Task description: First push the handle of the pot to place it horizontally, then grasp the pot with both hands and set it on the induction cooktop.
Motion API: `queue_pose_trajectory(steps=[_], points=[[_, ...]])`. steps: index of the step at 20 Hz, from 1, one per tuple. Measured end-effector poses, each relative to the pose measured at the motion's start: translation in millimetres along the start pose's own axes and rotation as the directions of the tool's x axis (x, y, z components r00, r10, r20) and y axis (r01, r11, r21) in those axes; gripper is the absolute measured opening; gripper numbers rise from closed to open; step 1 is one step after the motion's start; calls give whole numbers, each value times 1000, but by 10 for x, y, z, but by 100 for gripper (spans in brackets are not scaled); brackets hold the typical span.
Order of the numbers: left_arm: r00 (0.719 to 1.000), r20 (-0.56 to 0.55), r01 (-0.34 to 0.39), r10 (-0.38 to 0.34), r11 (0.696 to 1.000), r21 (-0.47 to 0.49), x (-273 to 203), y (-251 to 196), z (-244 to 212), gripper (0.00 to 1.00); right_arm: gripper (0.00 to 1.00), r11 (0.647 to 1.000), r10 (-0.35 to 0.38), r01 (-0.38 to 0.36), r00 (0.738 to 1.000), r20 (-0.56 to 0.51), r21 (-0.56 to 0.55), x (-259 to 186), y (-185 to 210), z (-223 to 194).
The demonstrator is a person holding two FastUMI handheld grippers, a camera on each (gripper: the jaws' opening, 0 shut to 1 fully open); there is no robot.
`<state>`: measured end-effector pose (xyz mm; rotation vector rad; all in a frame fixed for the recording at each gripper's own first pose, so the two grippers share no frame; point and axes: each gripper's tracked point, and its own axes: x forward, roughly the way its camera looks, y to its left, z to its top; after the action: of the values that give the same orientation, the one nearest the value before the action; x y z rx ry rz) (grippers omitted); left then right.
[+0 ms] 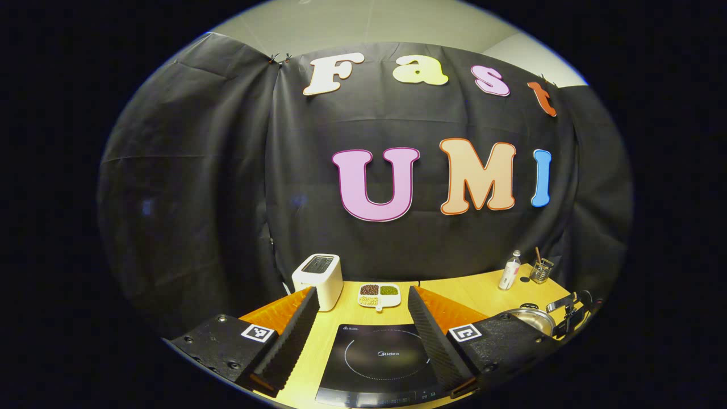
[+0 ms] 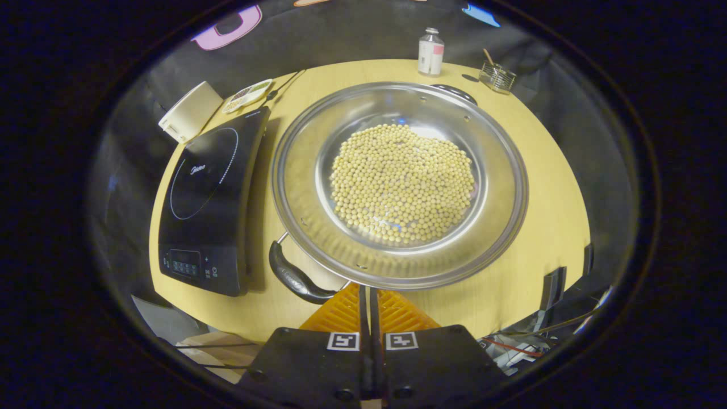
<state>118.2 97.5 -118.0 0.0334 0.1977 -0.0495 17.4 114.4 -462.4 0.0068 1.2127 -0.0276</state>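
Right tongs [image 2: 369, 304] sat closed and empty by the pot [image 2: 399, 182] handle [image 2: 295, 278], left tongs [image 1: 363, 335] wide open, empty; a hard shove risked spilling the beans [image 2: 402, 183].

A staged kitchen booth: a wooden worktop [image 2: 545, 187] carries a cooktop [image 2: 207, 204], toaster [image 1: 319, 279], pot [image 2: 397, 182] of beans and bottle [image 2: 430, 52], backed by black cloth [image 1: 199, 187].

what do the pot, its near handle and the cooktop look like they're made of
Pot: looks like polished stainless steel; its silvery wall mirrors the lights.
Near handle: glossy black, probably plastic, on thin metal brackets.
Induction cooktop: smooth black top that looks like glass, shiny, with a printed white ring; the casing material can't be told.
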Motion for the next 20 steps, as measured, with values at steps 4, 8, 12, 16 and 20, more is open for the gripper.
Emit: queue_pose_trajectory(steps=[4,8,12,16,20], points=[[1000,-10,-5,5,1000,1,0,80,-82,93,0,999,40,-41,999,10,24,49,210,62],[999,-24,-22,22,1000,12,-10,194,-137,93,3,995,77,-79,997,28,64,113,451,162],[999,-38,-23,24,1000,22,-29,272,-208,96,3,987,97,-103,994,56,125,169,620,306],[999,-51,-16,17,1000,19,-58,327,-265,96,0,977,90,-105,992,86,186,227,710,425],[998,-56,-8,9,1000,26,-98,372,-309,94,3,967,77,-103,990,120,233,281,762,538]])
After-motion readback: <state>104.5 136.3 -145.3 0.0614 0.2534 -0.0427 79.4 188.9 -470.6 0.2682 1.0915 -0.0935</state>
